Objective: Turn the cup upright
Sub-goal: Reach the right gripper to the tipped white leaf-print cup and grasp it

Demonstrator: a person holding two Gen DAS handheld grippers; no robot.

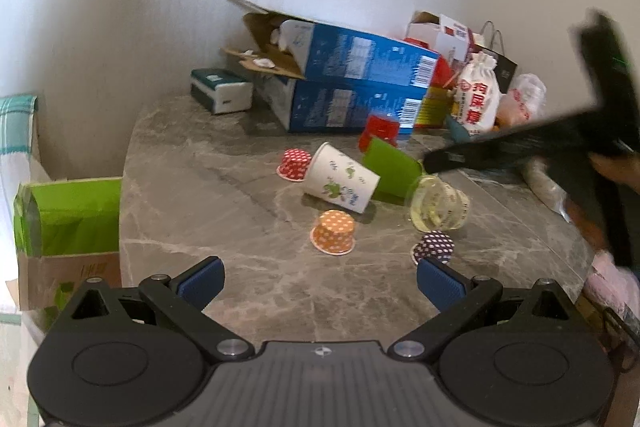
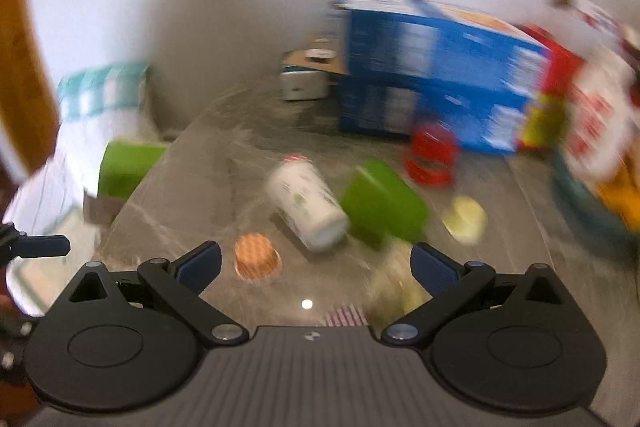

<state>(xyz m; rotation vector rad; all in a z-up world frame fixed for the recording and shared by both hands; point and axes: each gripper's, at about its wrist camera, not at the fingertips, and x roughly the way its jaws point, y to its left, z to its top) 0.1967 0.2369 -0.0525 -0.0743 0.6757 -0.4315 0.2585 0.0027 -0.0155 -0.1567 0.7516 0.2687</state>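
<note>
Nothing of the flip looks done yet: every cup in view is either on its side or mouth down, and neither gripper has hold of anything.

Going left to right across the grey marble worktop [image 1: 208,187]: the red dotted paper cup [image 1: 294,164] sits mouth down, just beside the white paper cup [image 1: 340,183], which lies on its side with its base toward the far left and its mouth toward the near right. Nearer is the orange dotted cup [image 1: 333,231], also mouth down. Right of the white cup a green cup [image 1: 390,171] lies tipped over, touching or nearly touching it, with a red cup [image 1: 378,133] behind. Then comes a clear glass cup [image 1: 438,203] on its side, and near it a dark dotted cup [image 1: 434,247] mouth down. Stacked blue boxes [image 1: 352,87] and bags stand at the far edge.

The left gripper [image 1: 320,281] hangs at the near edge, jaws wide apart and empty, well short of the cups. The right gripper [image 2: 316,265] is likewise spread and empty; its view is blurred, and the white cup lies just beyond its jaws, so that cup seems the likeliest target, though I cannot tell for sure.

Left to do, as I judge it: close in, grip a cup, turn it mouth up and set it down
</note>
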